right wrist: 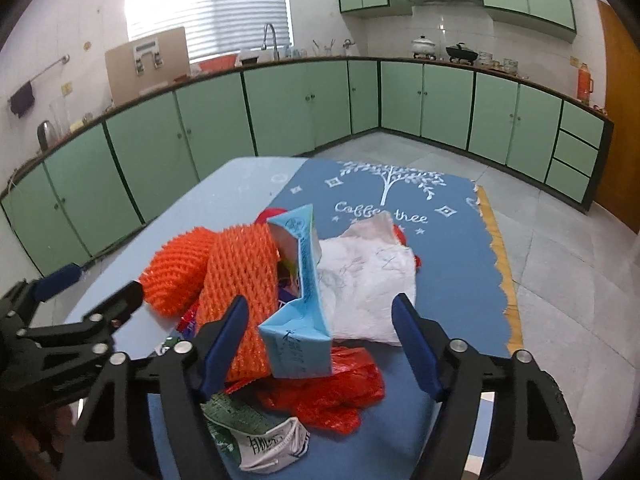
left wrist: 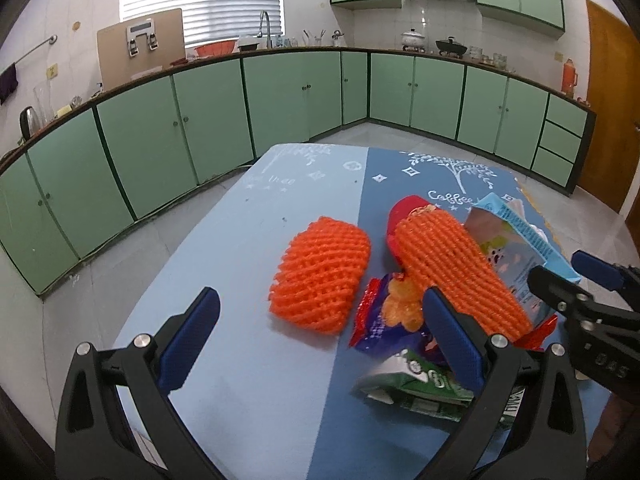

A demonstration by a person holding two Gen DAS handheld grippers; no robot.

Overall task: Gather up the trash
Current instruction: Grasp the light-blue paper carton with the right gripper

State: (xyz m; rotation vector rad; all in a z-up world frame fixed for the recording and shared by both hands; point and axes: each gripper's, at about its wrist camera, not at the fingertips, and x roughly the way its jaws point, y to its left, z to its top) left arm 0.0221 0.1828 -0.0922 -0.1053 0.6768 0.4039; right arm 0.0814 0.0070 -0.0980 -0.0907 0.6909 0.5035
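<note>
Still gathering: nothing lifted yet. Hovering with right gripper (right wrist: 320, 332) spread around the light-blue carton (right wrist: 298, 316), pads not pressing. Holding left gripper (left wrist: 320, 332) spread, empty, over the snack wrapper (left wrist: 384, 320). Leaving orange foam nets (left wrist: 320, 276), all lying heaped on the table (left wrist: 240, 240).

Two bright orange mesh foam sleeves (left wrist: 320, 276) lie on a worktop (left wrist: 240, 248) covered in two blues, the darker half printed with a white tree; a pale blue carton (right wrist: 298, 308), red wrapper (right wrist: 332, 392) and white paper (right wrist: 360, 280) sit there too
</note>
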